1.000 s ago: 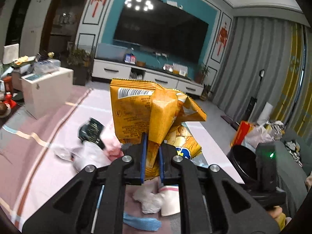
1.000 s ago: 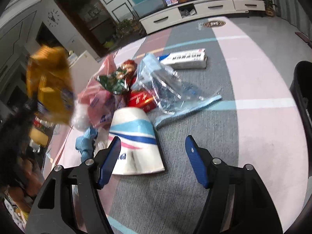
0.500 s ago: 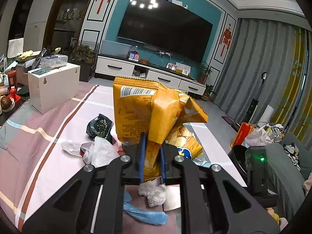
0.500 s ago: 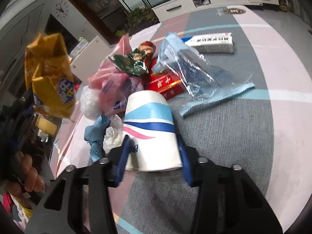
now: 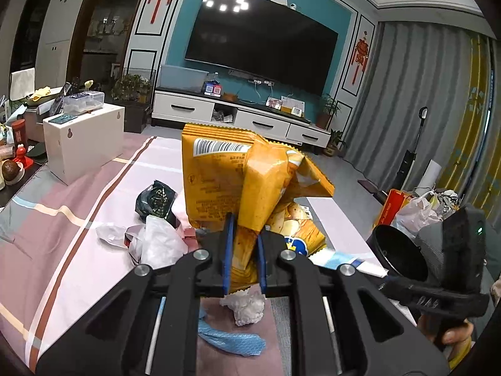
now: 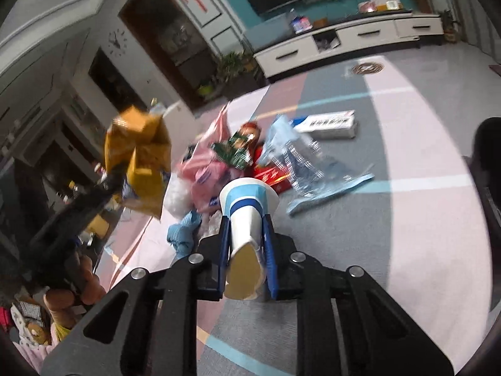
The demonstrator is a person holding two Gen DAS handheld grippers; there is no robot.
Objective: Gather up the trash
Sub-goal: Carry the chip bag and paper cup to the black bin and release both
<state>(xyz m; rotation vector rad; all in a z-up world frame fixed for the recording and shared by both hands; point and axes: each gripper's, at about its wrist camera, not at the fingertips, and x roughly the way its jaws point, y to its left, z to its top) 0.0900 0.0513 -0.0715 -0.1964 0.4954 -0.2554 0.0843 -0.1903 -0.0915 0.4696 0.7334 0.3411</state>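
Observation:
My left gripper [image 5: 244, 238] is shut on a crumpled yellow chip bag [image 5: 238, 175], which stands up above the trash pile; the same chip bag [image 6: 141, 156] shows at the left of the right wrist view. My right gripper [image 6: 245, 228] is closing on a white paper cup [image 6: 247, 206] with blue stripes. Its pads press the cup's sides flat, and the cup hangs clear of the carpet. Below lie a pink bag [image 6: 203, 169], a green wrapper [image 6: 238, 152], a red box [image 6: 269, 175], a clear plastic bag [image 6: 300, 163], a crumpled tissue [image 5: 247, 305] and a blue glove [image 5: 231, 341].
A black bin [image 5: 397, 257] stands at the right, beside the right hand. A white carton [image 6: 328, 123] lies farther out on the striped carpet. A white cabinet [image 5: 81, 138] stands at the left, a TV stand [image 5: 238, 119] at the back, and full bags [image 5: 416, 210] at the right.
My right gripper has gone from wide open around the paper cup to pressing on it, and has raised it off the carpet. The left gripper keeps still with the chip bag.

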